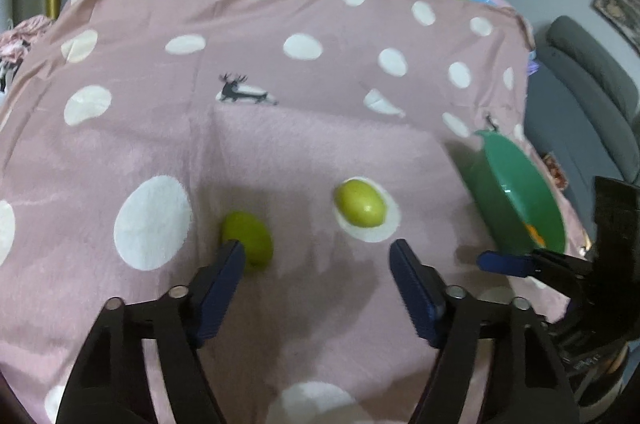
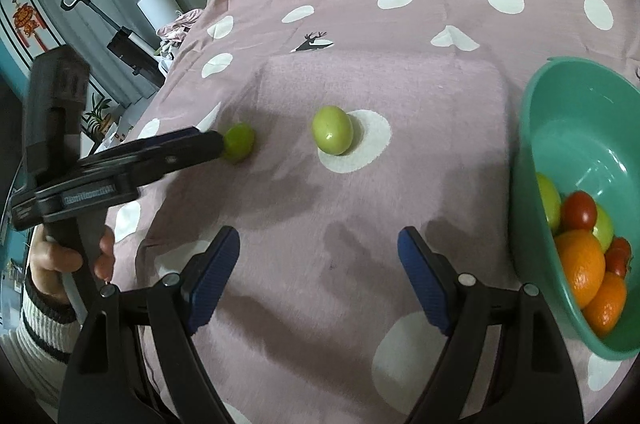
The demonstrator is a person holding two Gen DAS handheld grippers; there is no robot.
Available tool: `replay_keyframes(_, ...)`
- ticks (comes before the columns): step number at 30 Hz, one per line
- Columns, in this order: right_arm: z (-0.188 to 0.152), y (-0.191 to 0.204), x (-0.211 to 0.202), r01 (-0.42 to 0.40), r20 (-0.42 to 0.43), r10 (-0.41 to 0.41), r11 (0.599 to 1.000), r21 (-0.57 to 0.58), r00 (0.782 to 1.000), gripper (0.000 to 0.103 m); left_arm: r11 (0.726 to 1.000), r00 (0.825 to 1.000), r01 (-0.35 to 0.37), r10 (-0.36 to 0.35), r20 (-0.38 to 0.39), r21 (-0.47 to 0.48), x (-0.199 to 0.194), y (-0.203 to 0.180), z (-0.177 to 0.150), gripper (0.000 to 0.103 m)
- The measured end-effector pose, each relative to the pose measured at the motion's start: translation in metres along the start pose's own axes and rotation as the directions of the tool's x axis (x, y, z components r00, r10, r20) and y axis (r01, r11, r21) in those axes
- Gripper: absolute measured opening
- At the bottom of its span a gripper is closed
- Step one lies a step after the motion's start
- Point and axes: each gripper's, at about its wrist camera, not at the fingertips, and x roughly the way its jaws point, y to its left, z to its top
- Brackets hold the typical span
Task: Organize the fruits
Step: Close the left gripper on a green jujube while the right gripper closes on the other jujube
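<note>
Green fruits: one [image 2: 333, 135] lies left of the bowl [image 2: 532, 152], another [image 1: 248, 240] touches the left gripper [image 1: 318, 256]; both grippers' jaws open, right gripper [image 2: 319, 256] empty

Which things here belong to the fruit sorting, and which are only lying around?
Belong to the job:
- green fruit beside the left gripper
- second green fruit on the cloth
- green bowl already holding fruit
- right gripper, open

Just lying about:
- spotted cloth
- white lamp
- red hanging ornament

your left gripper [image 2: 218, 144] hides part of the blurred green fruit [image 2: 240, 141]; the bowl [image 2: 532, 152] runs off-frame.
</note>
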Motion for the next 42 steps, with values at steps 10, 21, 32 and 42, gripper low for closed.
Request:
replay_keyframes(10,0.011,-0.004,0.009,-0.019,0.005,0.019,1.000,-0.003,1.000,0.082,0.993,0.991,-0.117,0.118,-0.064,0.022,0.033,0.007,0.005,0.070)
replay_keyframes(21,0.027,-0.009,0.027,-0.027,-0.006,0.027,1.000,0.005,1.000,0.082,0.989,0.984,-0.132,0.139,-0.112,0.066,0.056,0.009,0.007,0.039)
replay_keyframes(32,0.065,-0.018,0.075,-0.037,-0.059,0.037,0.999,0.005,0.998,0.071,0.995,0.990,-0.094,0.098,-0.098,0.047,0.056,0.015,0.011,0.034)
replay_keyframes(42,0.083,-0.010,0.104,-0.013,-0.111,0.008,0.999,-0.046,0.994,0.047,0.993,0.990,-0.099,0.105,-0.090,0.070,0.058,0.012,0.011,0.034)
